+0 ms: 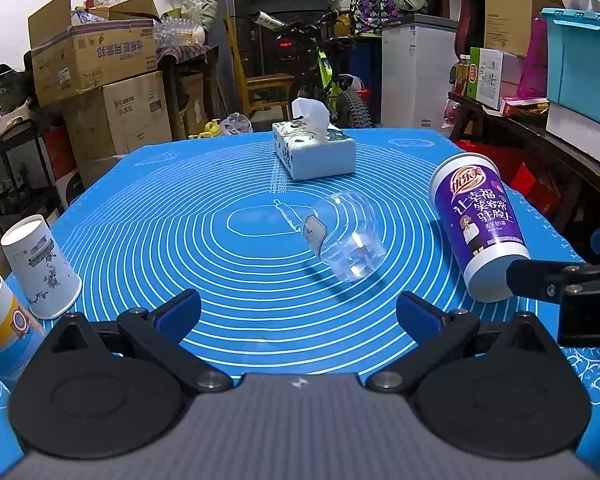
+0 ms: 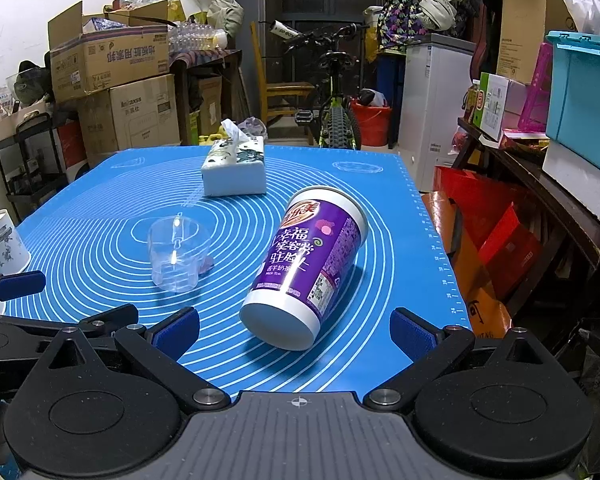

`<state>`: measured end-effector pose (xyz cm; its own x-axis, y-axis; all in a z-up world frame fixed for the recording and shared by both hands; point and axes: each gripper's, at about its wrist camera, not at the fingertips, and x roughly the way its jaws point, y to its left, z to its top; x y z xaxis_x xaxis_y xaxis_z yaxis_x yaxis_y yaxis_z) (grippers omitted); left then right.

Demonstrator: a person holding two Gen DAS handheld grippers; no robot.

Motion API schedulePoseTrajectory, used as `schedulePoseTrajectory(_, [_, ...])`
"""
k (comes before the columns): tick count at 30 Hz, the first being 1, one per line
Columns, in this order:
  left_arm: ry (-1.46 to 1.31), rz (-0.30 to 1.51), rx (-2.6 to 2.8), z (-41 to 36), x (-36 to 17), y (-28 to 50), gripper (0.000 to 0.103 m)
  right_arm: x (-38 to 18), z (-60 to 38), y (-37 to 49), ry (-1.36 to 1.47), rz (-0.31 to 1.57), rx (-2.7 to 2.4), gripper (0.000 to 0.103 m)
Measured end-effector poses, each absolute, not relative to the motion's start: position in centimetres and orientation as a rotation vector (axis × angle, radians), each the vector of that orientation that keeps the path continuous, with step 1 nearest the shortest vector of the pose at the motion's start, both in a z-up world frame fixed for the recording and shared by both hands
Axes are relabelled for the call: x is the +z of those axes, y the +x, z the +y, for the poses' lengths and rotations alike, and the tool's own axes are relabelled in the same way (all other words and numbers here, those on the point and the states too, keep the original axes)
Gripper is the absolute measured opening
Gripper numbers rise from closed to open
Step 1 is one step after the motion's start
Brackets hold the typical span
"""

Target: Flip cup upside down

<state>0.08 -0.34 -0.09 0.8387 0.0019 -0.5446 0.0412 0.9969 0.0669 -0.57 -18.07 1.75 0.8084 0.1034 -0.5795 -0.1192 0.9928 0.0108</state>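
Note:
A clear plastic cup (image 1: 346,236) lies on its side on the blue mat (image 1: 220,240), base toward me; it also shows in the right wrist view (image 2: 177,254). A purple milk-tea cup (image 1: 478,226) lies on its side at the right, white base toward me; it also shows in the right wrist view (image 2: 308,264). My left gripper (image 1: 298,314) is open and empty, short of the clear cup. My right gripper (image 2: 294,330) is open and empty, its jaws either side of the purple cup's base without touching it.
A tissue box (image 1: 314,150) stands at the back of the mat. A white printed paper cup (image 1: 40,266) stands upside down at the left edge, with a yellow-banded cup (image 1: 2,328) beside it. Cardboard boxes, a bicycle and shelves surround the table.

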Motion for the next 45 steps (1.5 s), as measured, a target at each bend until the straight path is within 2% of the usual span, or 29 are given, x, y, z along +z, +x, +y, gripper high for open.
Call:
schedulePoseTrajectory(30, [0.068, 0.562, -0.003, -0.3, 0.0, 0.6, 0.102, 1.6, -18.4, -0.4, -0.013, 0.624, 0.116, 0.101])
schedulePoseTrajectory(39, [0.078, 0.556, 0.02, -1.2, -0.1, 3.9, 0.102, 2.1, -18.6, 0.9, -0.009, 0.611, 0.102, 0.101])
schedulePoseTrajectory(45, [0.093, 0.613, -0.011, -2.5, -0.6, 6.8, 0.102, 2.1, -18.9, 2.1, -0.017, 0.613, 0.094, 0.101])
